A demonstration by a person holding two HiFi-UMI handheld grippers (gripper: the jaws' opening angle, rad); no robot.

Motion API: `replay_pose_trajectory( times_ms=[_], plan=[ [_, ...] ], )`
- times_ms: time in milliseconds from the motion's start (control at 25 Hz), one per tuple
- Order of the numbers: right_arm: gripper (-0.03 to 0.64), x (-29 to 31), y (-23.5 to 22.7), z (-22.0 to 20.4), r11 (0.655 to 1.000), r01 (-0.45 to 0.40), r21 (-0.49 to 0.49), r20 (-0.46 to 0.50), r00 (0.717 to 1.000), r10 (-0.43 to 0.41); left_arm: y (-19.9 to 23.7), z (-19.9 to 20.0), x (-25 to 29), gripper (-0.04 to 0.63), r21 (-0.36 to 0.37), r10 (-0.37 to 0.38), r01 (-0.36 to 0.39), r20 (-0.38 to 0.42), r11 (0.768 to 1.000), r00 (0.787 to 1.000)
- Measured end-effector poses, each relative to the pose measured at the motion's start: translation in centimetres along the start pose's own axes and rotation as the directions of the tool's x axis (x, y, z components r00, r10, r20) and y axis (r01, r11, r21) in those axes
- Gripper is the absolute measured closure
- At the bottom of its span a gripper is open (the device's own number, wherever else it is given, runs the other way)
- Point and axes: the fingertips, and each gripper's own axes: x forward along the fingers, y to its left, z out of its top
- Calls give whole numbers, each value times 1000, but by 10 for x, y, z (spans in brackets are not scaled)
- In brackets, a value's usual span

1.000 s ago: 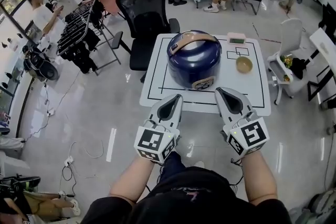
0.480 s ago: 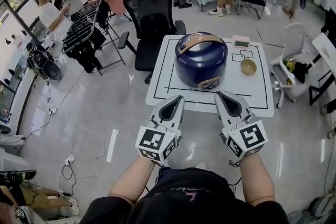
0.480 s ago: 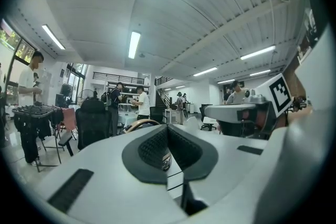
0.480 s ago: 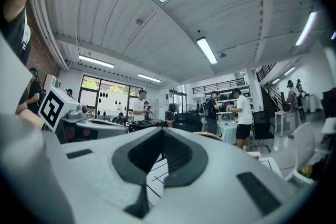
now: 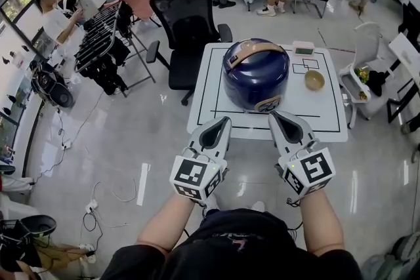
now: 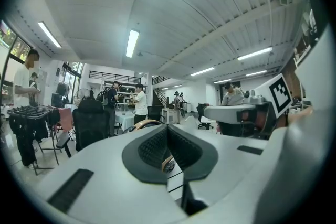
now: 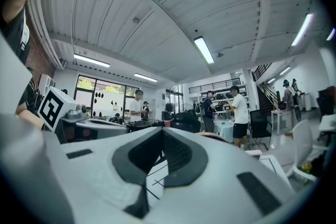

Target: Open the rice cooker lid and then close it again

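While the rice cooker (image 5: 254,75) sits lidded, left hand-held gripper (image 5: 222,121) and right hand-held gripper (image 5: 275,116) are closed, empty.

Floor (image 5: 138,128): glossy pale tile | Ahead of me: white table (image 5: 328,122) with black lines, black office chair (image 5: 187,16) behind it | My left: dark rack (image 5: 98,39), windows (image 5: 16,2) | Ceiling (image 6: 94,2): white panels, strip lights (image 6: 132,43) on

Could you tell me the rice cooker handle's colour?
The handle is tan; head view shows it best.
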Motion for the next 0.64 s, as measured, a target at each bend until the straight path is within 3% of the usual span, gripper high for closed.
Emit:
replay_pose_trajectory(
  times_ms=[640],
  plan=[
    [617, -10, 1, 3, 1000, 7, -14, -8, 1000, -7, -11, 7, -6, 592, 9, -11, 11, 11, 1000, 1000]
  ],
)
